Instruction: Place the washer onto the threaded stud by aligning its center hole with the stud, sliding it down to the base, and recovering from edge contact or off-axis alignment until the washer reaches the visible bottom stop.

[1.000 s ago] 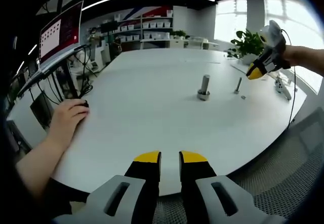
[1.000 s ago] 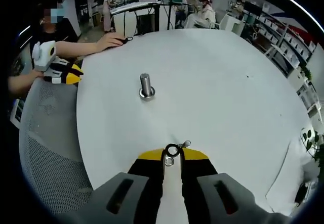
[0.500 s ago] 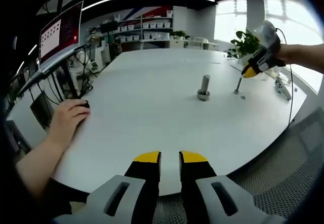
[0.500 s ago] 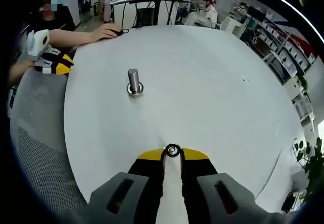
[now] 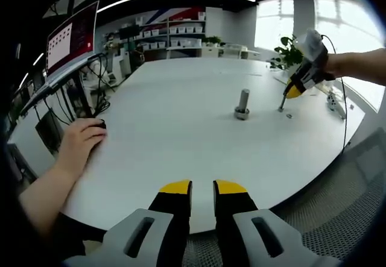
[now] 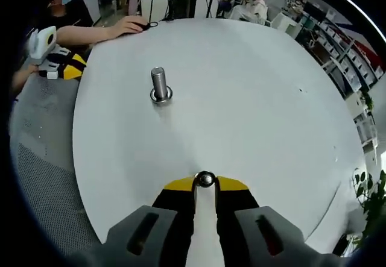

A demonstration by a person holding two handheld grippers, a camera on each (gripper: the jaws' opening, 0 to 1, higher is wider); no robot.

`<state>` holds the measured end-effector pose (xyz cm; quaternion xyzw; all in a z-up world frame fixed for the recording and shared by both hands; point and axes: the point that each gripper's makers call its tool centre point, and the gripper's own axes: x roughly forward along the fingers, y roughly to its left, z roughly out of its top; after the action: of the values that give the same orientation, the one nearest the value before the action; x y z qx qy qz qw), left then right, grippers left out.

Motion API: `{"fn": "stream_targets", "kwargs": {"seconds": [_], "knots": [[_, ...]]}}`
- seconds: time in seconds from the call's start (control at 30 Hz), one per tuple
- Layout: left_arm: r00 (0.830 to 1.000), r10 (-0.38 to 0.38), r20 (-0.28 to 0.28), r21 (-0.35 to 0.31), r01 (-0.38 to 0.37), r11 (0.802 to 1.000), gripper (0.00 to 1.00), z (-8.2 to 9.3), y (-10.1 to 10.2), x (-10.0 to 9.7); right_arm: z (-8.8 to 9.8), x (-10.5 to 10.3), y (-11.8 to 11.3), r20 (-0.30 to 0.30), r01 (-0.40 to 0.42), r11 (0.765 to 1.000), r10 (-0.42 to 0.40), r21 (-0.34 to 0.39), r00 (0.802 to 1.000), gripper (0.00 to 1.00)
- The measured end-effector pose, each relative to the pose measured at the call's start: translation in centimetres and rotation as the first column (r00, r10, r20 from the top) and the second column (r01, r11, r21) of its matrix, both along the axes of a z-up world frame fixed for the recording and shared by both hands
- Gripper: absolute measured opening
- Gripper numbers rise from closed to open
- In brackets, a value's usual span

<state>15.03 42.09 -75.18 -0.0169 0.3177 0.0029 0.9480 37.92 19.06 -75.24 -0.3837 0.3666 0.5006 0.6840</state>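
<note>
Two claws over a white tabletop (image 6: pixel 253 98): the right claw (image 6: pixel 205 181) is clamped on a small washer (image 6: pixel 205 179) at its yellow tips — the threaded stud (image 6: pixel 159 85) stands upright well ahead and to its left. Left claw (image 5: pixel 202 187) hangs at the tabletop's near edge, jaws slightly apart and holding nothing — a person's hand (image 5: pixel 81 140) rests to its left.
</note>
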Motion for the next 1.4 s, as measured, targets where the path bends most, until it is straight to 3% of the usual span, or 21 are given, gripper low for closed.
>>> {"fn": "stream_targets", "kwargs": {"seconds": [0.43, 0.53, 0.63, 0.87, 1.03, 1.4], "knots": [[1.000, 0.000, 0.000, -0.001, 0.000, 1.000, 0.12, 0.0, 0.1, 0.0, -3.0, 0.3, 0.0, -0.036, -0.017, 0.998, 0.015, -0.056, 0.999, 0.14], [1.000, -0.001, -0.001, -0.002, 0.001, 1.000, 0.12, 0.0, 0.0, 0.0, -3.4, -0.2, 0.1, -0.060, -0.059, 0.997, 0.057, -0.048, 0.997, 0.16], [1.000, -0.001, -0.001, -0.002, 0.001, 1.000, 0.12, 0.0, 0.0, 0.0, -3.4, -0.4, 0.0, -0.063, -0.035, 0.998, 0.032, -0.047, 0.998, 0.26], [1.000, 0.000, -0.001, -0.002, 0.000, 1.000, 0.12, 0.0, 0.0, 0.1, -3.4, -1.4, -1.0, -0.095, 0.023, 1.000, -0.024, -0.006, 0.995, 0.25], [1.000, -0.002, 0.000, -0.002, 0.002, 1.000, 0.11, 0.0, 0.0, 0.0, -3.8, -2.8, -1.9, -0.146, 0.014, 1.000, -0.016, -0.016, 0.989, 0.25], [1.000, 0.001, 0.001, -0.001, -0.001, 1.000, 0.12, -0.1, 0.1, 0.1, -4.6, -3.5, -2.2, -0.162, -0.006, 0.999, -0.002, -0.047, 0.987, 0.24]]}}
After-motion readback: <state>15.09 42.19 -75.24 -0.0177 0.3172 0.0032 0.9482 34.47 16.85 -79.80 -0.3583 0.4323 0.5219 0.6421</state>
